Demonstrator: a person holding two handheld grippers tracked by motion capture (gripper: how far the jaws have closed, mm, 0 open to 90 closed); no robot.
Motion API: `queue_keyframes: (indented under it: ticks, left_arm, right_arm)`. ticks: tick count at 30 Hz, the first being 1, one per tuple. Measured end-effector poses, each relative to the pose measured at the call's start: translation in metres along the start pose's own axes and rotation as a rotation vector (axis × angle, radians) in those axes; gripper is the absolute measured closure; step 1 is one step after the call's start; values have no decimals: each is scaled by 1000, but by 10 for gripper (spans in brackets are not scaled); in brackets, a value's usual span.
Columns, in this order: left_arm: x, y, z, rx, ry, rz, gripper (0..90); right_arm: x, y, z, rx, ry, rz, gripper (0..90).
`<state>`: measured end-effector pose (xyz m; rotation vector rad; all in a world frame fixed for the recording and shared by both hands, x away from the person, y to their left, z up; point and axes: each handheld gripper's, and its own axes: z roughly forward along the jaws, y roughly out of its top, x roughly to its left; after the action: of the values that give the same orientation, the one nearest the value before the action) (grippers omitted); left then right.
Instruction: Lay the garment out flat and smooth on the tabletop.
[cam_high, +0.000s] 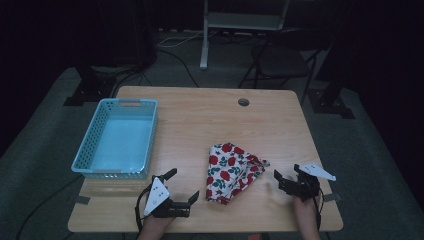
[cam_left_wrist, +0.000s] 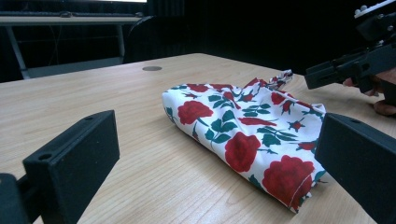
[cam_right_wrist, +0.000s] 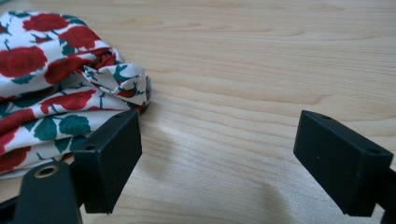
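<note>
Both grippers sit at the near edge of the wooden table, each held in one of the person's hands. On the near left, the left gripper has its jaws spread wide with nothing between them, and it points toward the cloth; in the left gripper view the two black jaws frame that cloth without touching it. On the near right, the right gripper is likewise spread wide and holds nothing; in the right gripper view one jaw stands just beside the cloth's bunched edge, over bare wood. White with red roses and green leaves, the cloth lies loosely folded on the table between the two grippers. Farther left stands a light blue basket, well apart from the cloth.
</note>
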<state>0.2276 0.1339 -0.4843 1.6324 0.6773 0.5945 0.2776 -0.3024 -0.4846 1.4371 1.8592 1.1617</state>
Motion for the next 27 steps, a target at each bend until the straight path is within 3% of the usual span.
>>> queue_keyframes:
  ticks: [5,7,21,27]
  left_arm:
    - [0,0,1,4,-4,5,5]
    - [0,0,2,7,-23,-3,6]
    - [-2,1,2,23,-11,3,6]
    - [0,3,7,65,-38,-44,6]
  right_arm:
    - [-3,-1,-1,-13,11,27,146]
    - [-3,-1,-2,-16,10,28,146]
    - [-1,-1,-3,-24,2,21,146]
    - [-2,-1,-2,-21,-1,29,146]
